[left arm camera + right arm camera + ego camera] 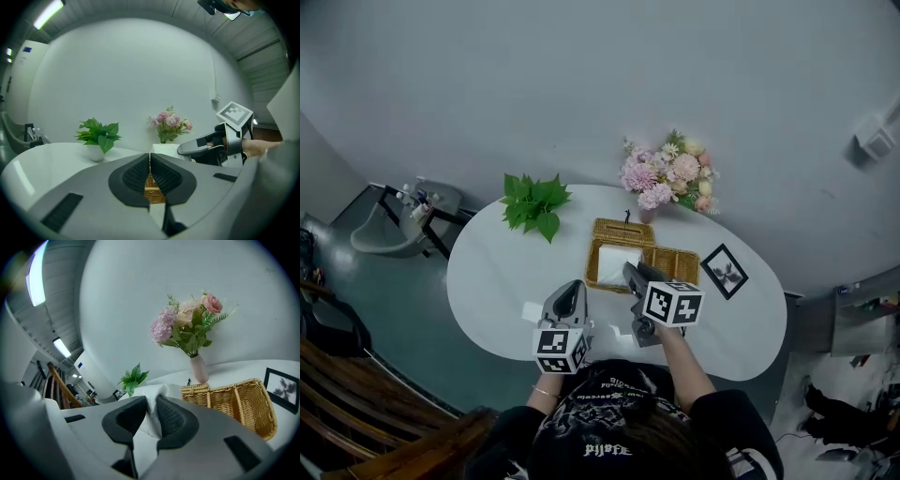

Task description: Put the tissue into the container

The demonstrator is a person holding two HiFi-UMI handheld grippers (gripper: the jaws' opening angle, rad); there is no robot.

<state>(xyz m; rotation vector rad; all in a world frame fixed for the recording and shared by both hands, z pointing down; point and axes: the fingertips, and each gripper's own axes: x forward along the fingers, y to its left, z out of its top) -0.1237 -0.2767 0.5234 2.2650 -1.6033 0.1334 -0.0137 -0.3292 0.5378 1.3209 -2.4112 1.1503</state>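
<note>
The white tissue [617,260] [159,391] is pinched between the pads of my right gripper [630,270] [151,416], which is shut on it. In the head view the tissue is at the larger left compartment of the wicker container [675,253] [234,401]. Whether it rests inside or hangs just above, I cannot tell. My left gripper [572,287] [150,173] hovers over the table just left of the container. Its jaws are shut with nothing between them, and only wicker [152,190] shows through the slit.
On the white oval table [487,272] stand a green potted plant [534,202], a vase of pink flowers [670,173] behind the container and a black picture frame [724,270] to its right. A small white scrap [532,310] lies near the left gripper. Wooden furniture [356,394] stands at lower left.
</note>
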